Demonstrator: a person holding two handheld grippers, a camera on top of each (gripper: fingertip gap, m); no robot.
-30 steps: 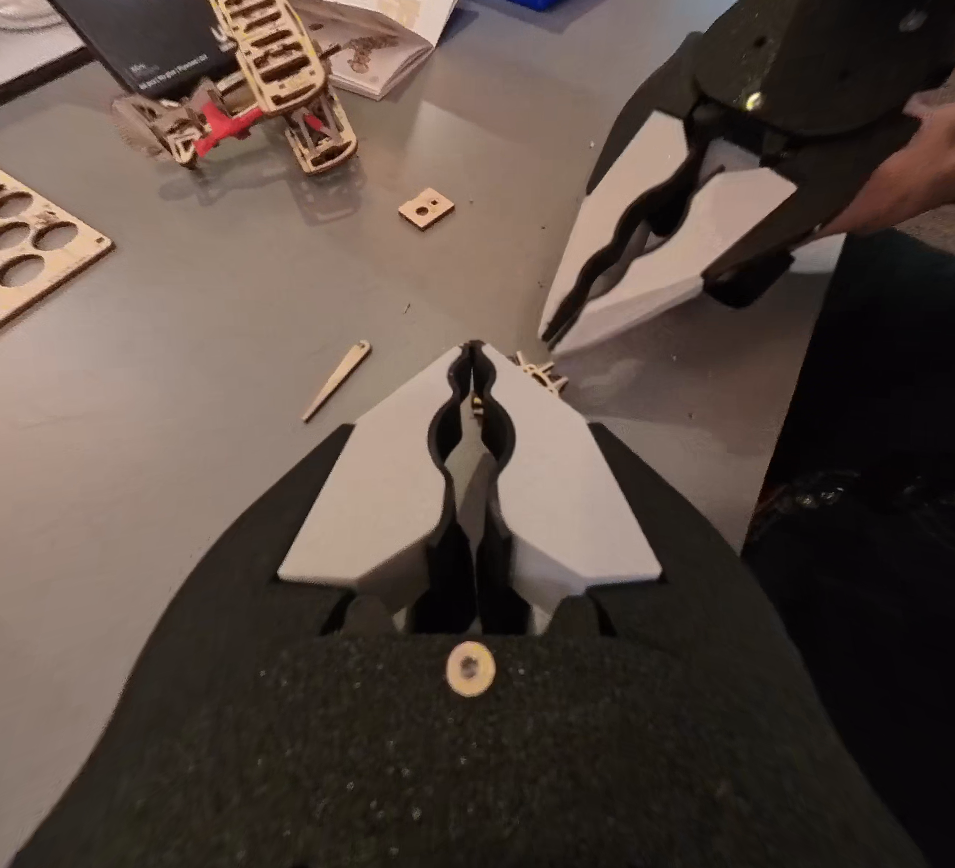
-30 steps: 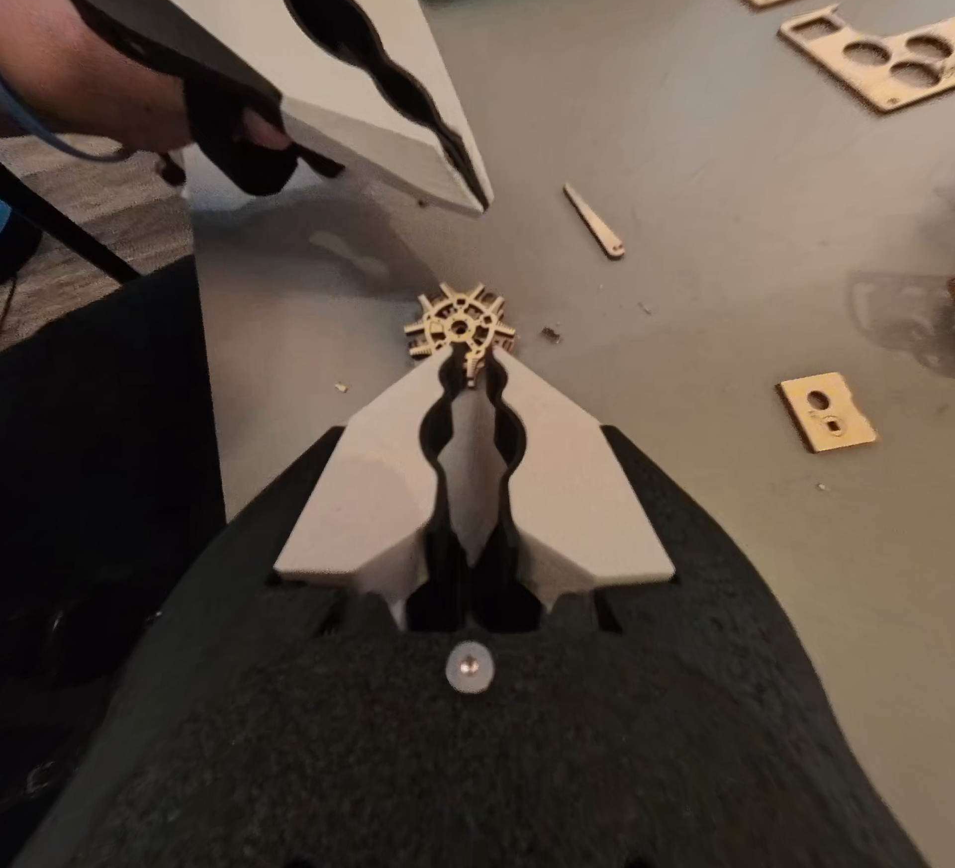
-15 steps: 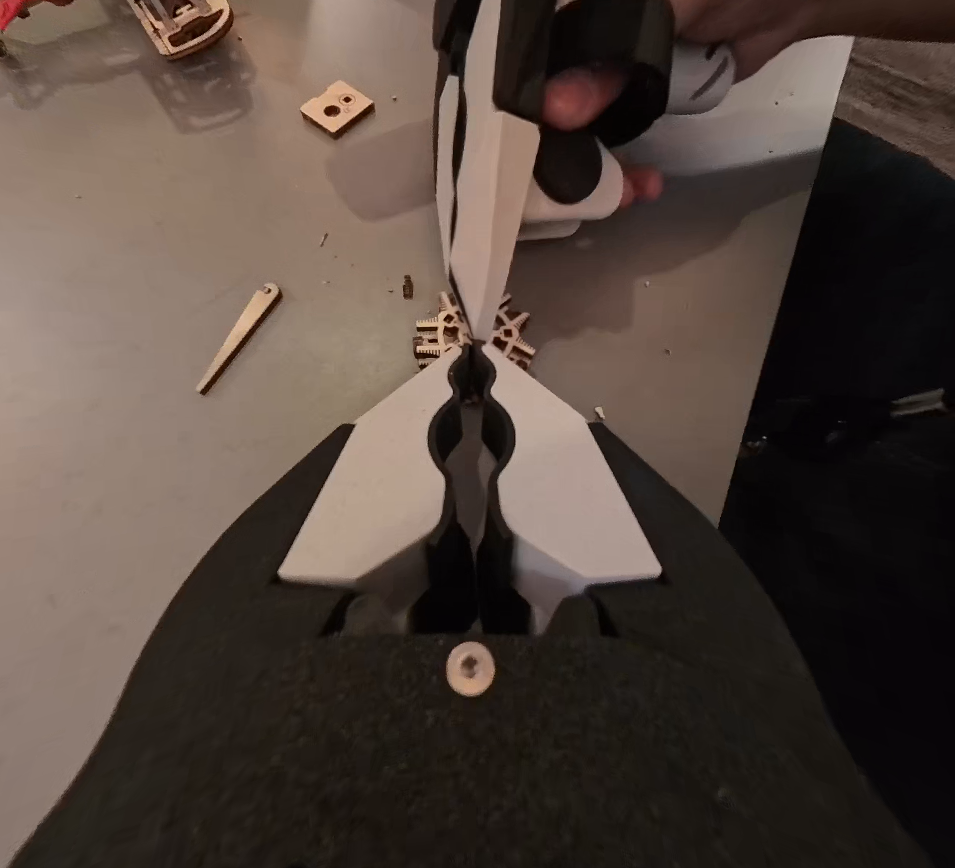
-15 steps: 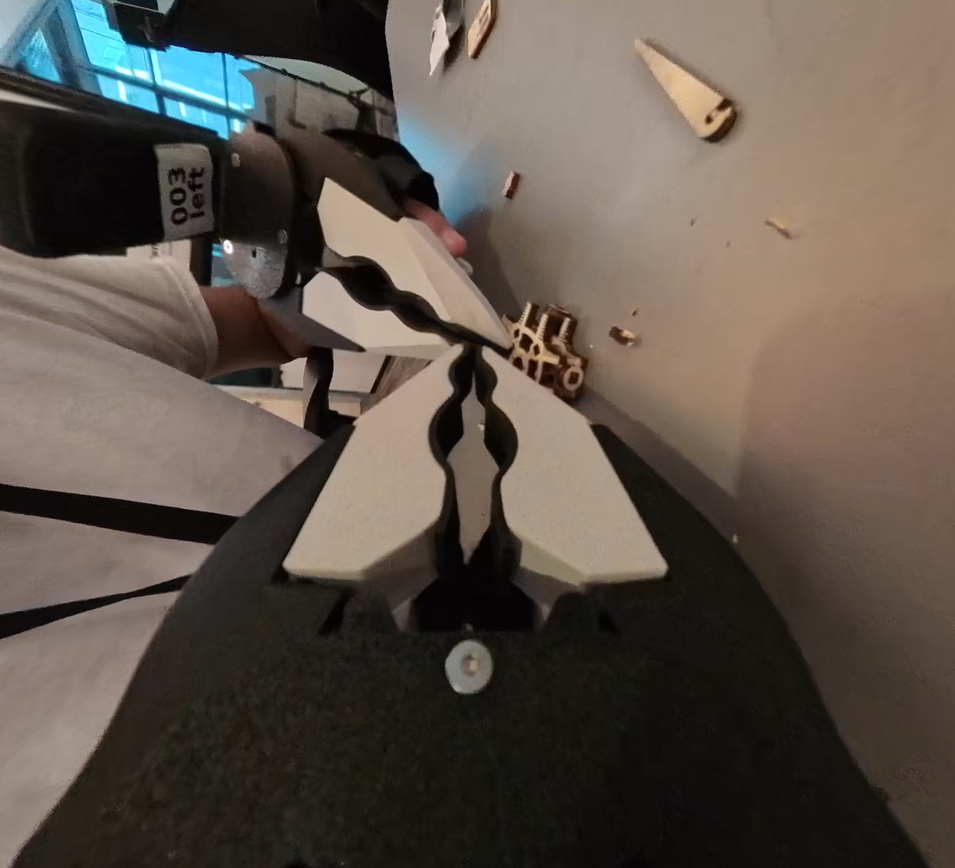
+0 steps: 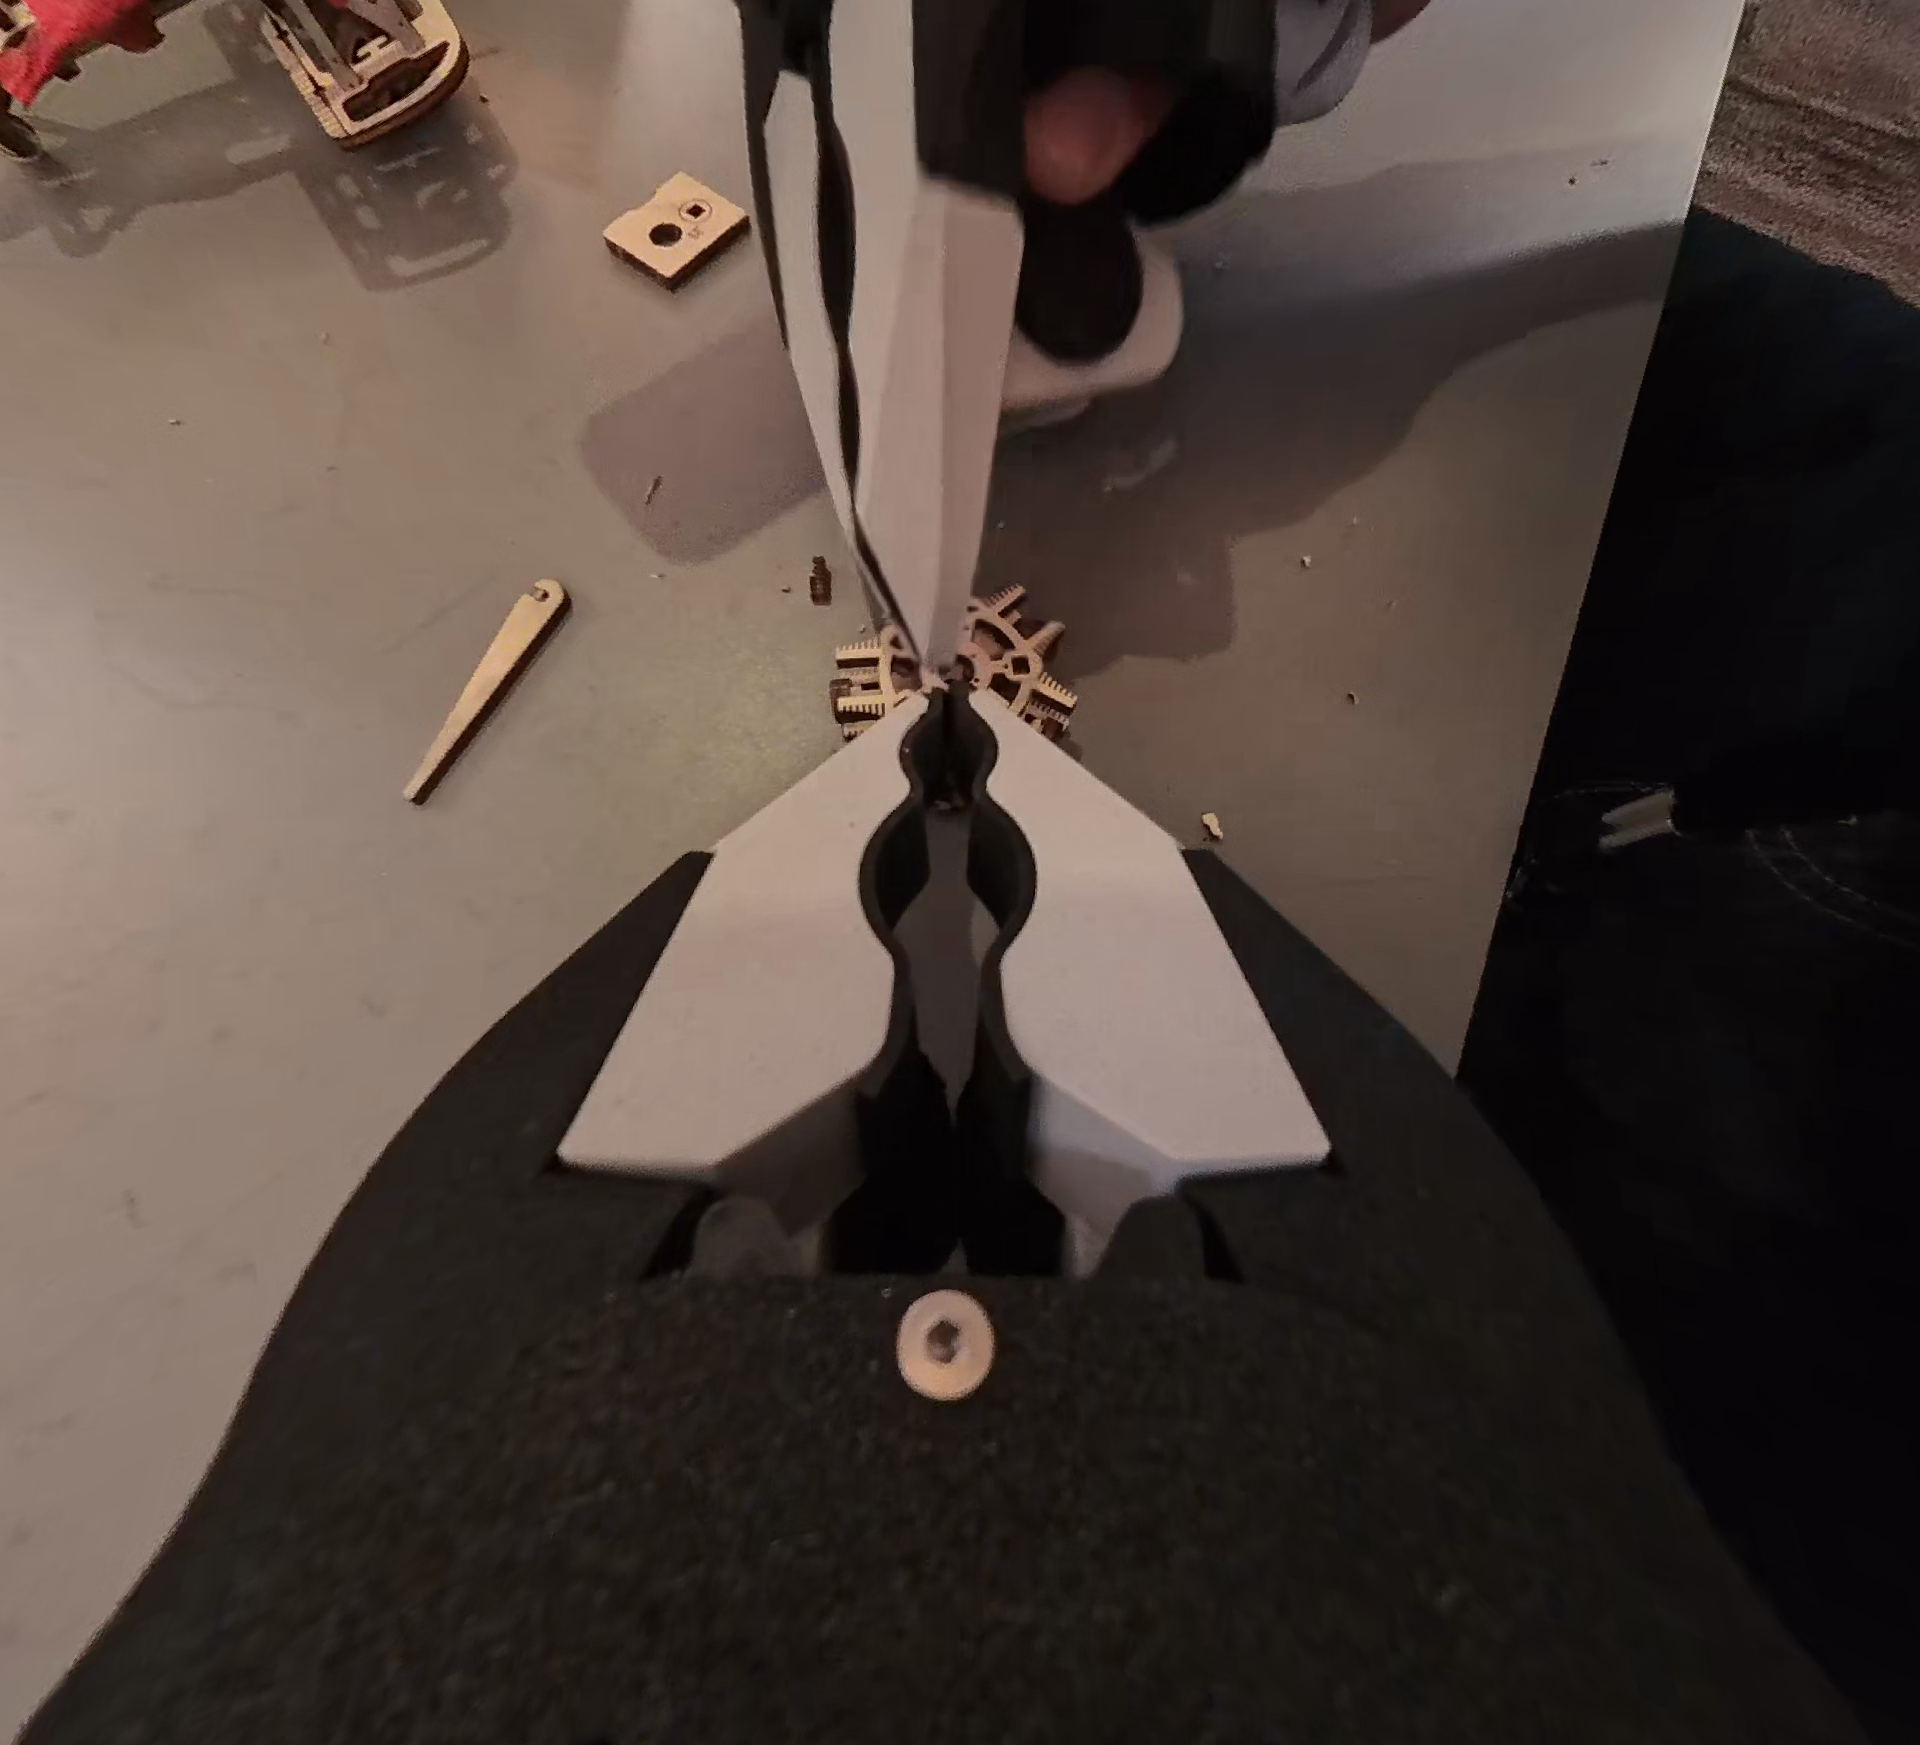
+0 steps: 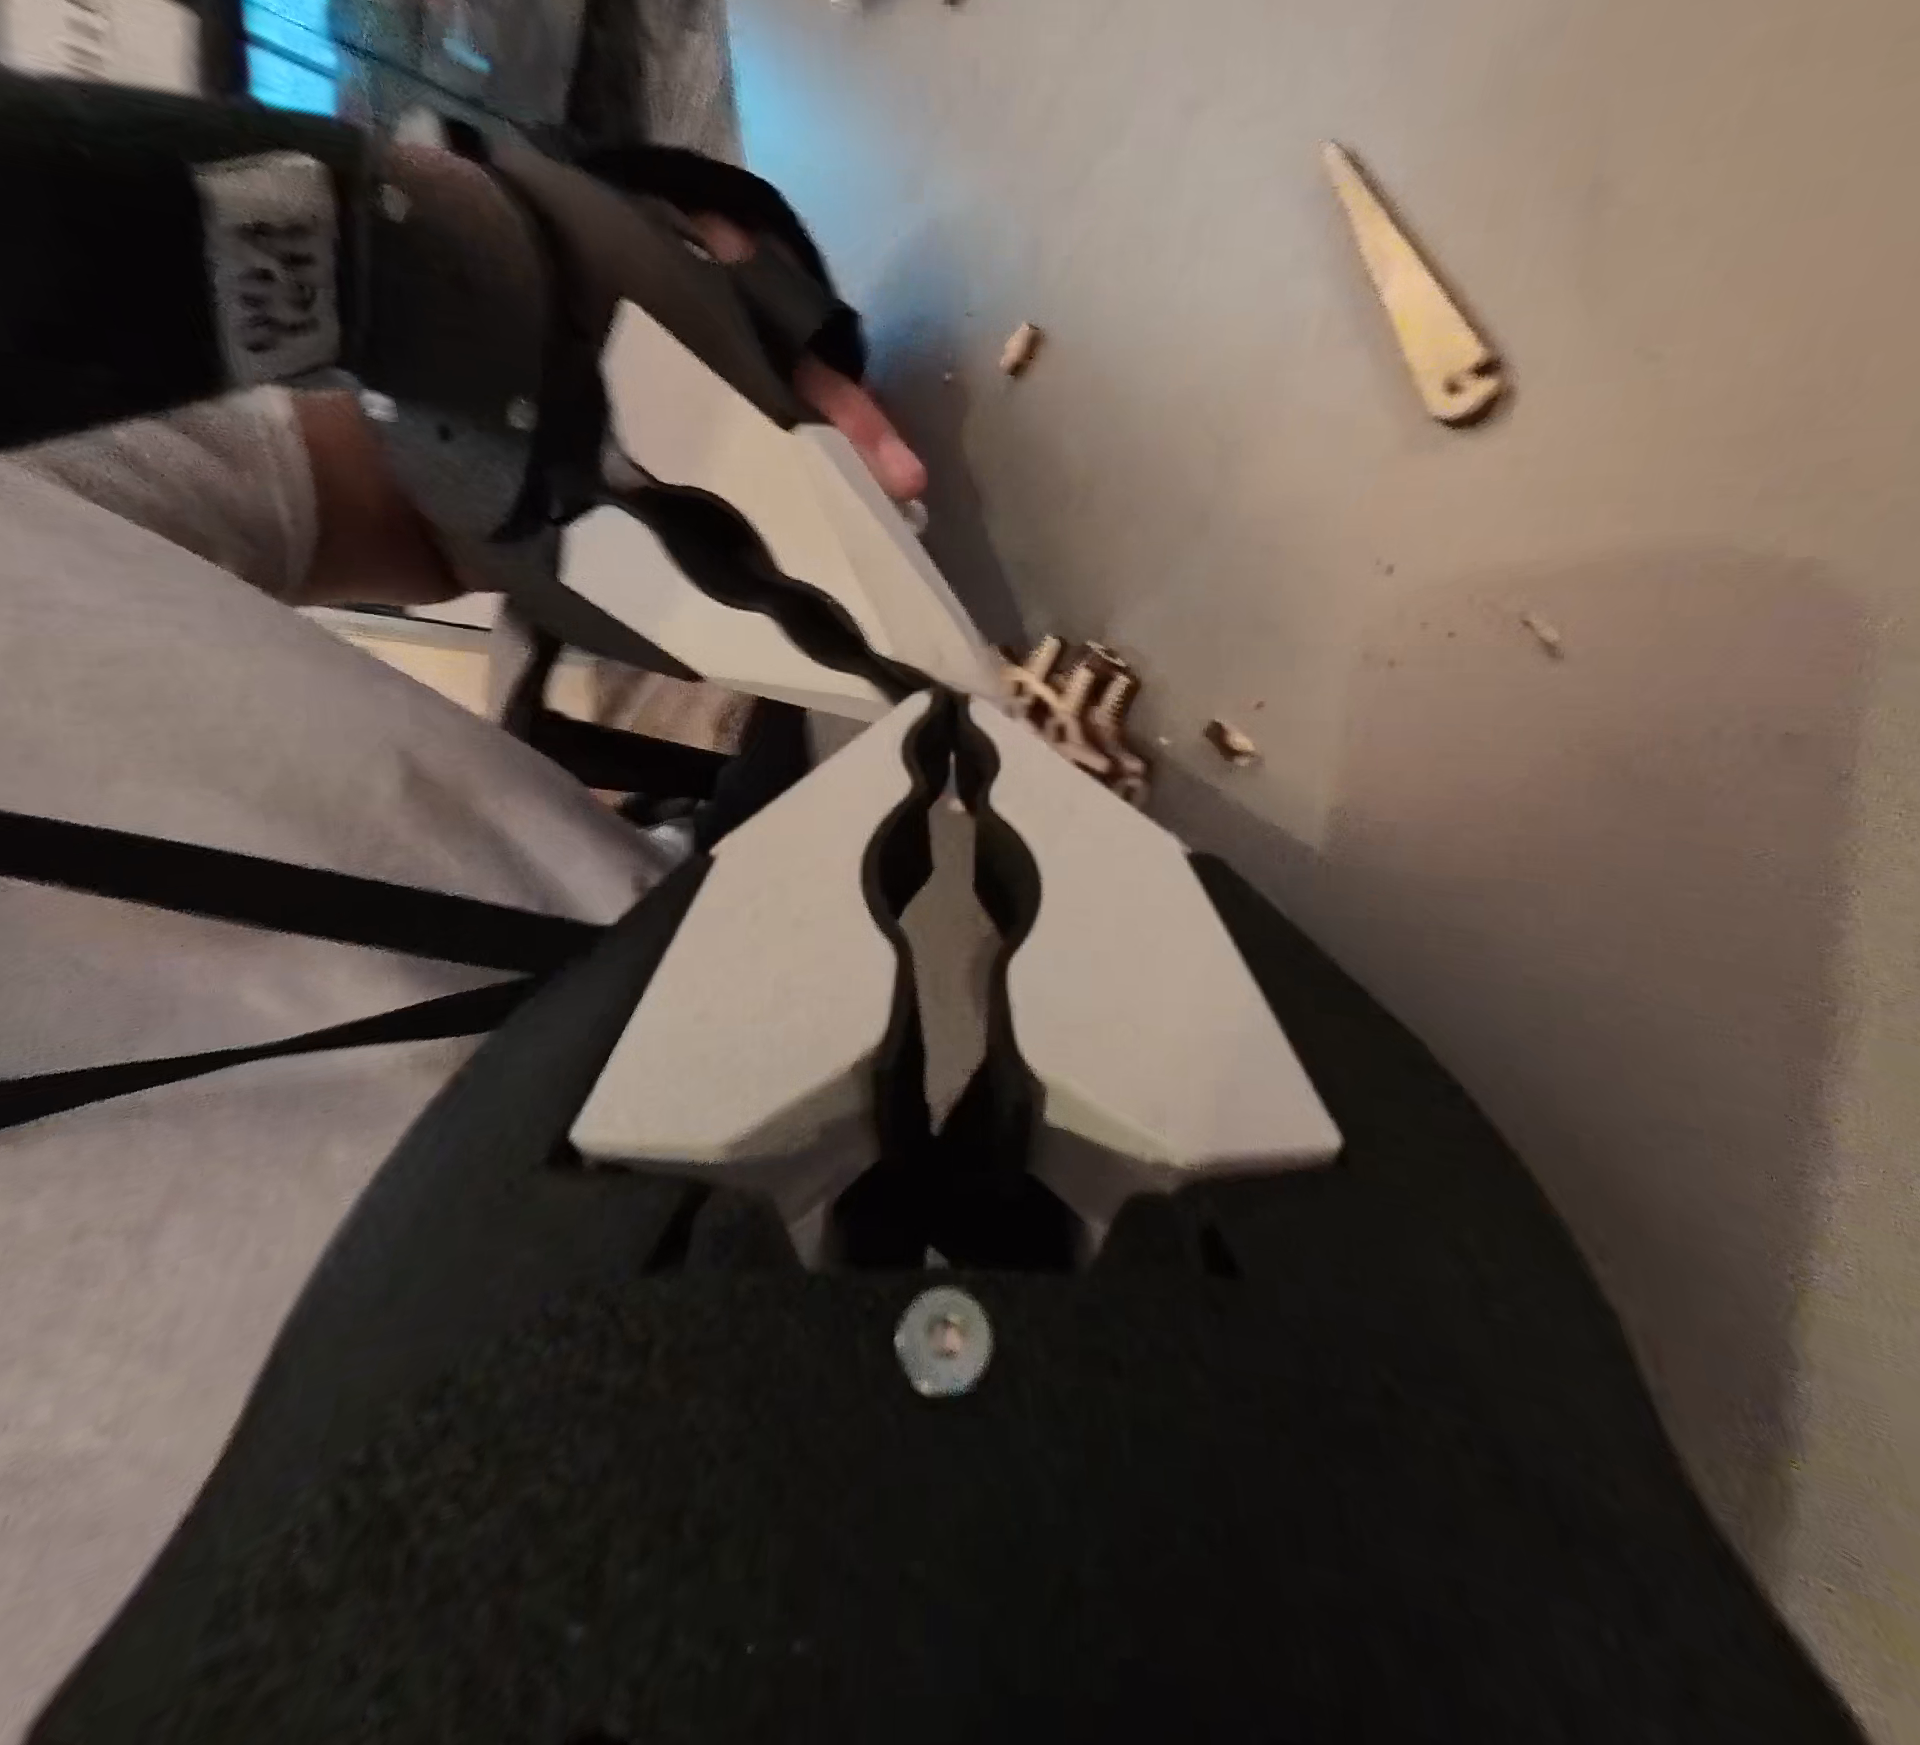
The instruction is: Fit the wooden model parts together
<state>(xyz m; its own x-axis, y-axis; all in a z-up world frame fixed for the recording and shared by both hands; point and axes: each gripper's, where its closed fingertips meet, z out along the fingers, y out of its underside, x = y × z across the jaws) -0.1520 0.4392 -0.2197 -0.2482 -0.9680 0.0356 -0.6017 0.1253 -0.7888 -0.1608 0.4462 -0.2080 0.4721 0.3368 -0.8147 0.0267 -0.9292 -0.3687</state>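
Grey table (image 5: 260, 916) near its edge: toothed wooden gear piece (image 5: 1013, 656) lies flat; left gripper (image 5: 948, 708) and right gripper (image 6: 940, 708), both pinched together, meet tip-to-tip over it. Wooden wedge (image 5: 488, 693) apart, leftward.

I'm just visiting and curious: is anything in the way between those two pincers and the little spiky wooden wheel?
Nothing visible. The left gripper and right gripper already meet tip to tip at the wooden gear on the grey table.
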